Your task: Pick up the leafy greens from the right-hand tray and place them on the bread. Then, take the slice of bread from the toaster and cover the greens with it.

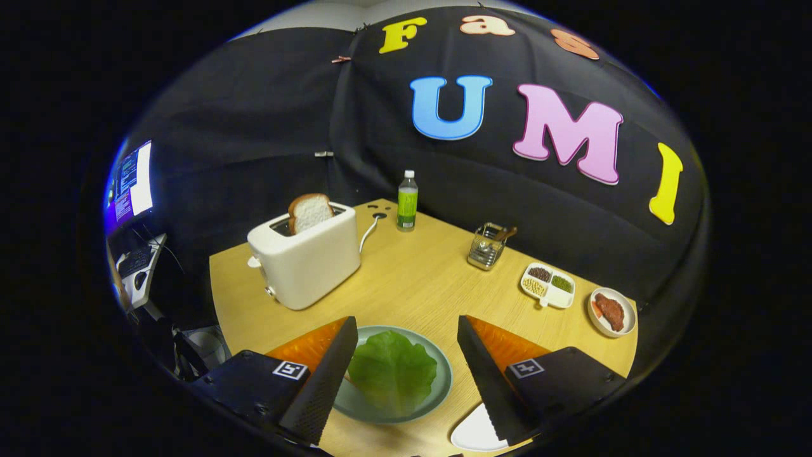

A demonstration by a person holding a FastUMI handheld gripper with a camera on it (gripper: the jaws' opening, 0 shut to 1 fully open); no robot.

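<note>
My jaws [403, 355] stand apart and empty above the grey-green round plate [441, 381] at the bench's near edge, where the crinkled green lettuce leaf [392, 371] lies, apparently covering the bread. The white bread slice [310, 212] stands upright in the white toaster [304, 260] near the far-left corner, ready for lifting.

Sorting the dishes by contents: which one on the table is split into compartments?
The white dish beside the metal utensil holder: it has separate sections of beans and grains. The green plate between the open gripper's fingers holds one leaf.
</note>
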